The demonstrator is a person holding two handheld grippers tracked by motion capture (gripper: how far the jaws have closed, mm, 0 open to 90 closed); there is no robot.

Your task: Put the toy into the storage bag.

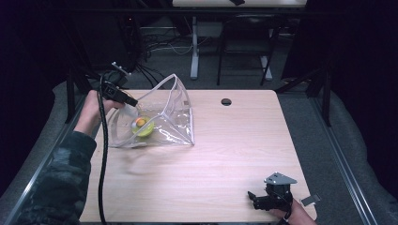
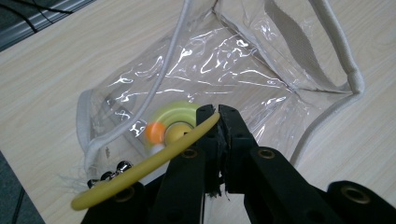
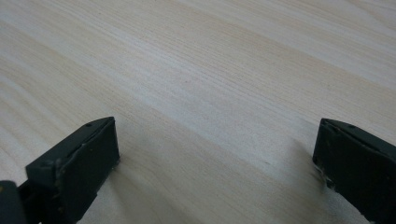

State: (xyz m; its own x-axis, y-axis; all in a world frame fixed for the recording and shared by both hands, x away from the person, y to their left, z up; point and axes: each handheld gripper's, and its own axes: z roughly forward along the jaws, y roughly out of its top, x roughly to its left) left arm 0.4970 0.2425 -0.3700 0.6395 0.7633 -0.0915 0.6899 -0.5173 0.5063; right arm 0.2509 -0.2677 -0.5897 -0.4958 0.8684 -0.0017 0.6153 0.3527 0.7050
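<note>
At the near right edge of the wooden table (image 1: 220, 154), the right gripper (image 1: 256, 197) rests low on the surface with its jaws spread wide and nothing between them. Farther away, at the left side, the left gripper (image 2: 218, 112) has its jaws pressed together on a thin yellow ring (image 2: 144, 165). It is at the mouth of the clear plastic bag (image 1: 173, 117), which lies on the table. Inside the bag is a green and orange toy (image 1: 142, 125), blurred.
</note>
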